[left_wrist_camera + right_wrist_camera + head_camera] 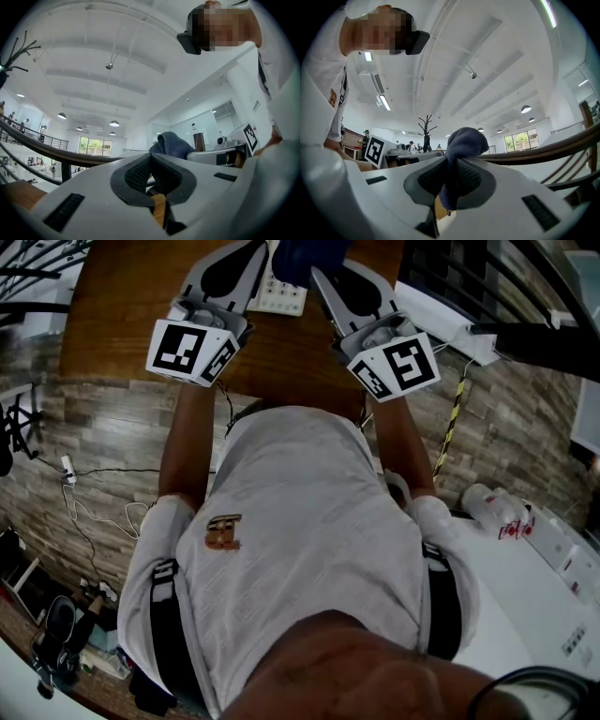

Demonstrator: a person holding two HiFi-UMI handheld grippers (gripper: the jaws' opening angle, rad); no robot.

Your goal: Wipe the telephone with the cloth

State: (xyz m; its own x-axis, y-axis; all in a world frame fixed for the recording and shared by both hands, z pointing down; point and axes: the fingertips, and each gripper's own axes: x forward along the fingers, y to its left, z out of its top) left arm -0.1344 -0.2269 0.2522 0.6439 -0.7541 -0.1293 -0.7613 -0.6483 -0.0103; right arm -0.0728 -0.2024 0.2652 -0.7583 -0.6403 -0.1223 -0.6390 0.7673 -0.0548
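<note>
The telephone (279, 298) lies on the wooden table (122, 306) at the top of the head view, only a pale keypad part of it showing, between the two grippers. Just beyond it, at the frame's upper edge, sits the dark blue cloth (302, 259); whether the cloth touches the telephone cannot be told from here.

In the right gripper view the cloth (461, 143) is pinched between the jaws of the right gripper (450, 174), bunched above the pads with a short tail hanging below them. The left gripper (151, 164) has its jaws pressed together with nothing between them (the cloth (172, 144) shows behind, beside the other gripper's body).

In the head view the left gripper (234, 273) and right gripper (330, 285) angle in toward each other over the table, near the person's white shirt (309, 521)
</note>
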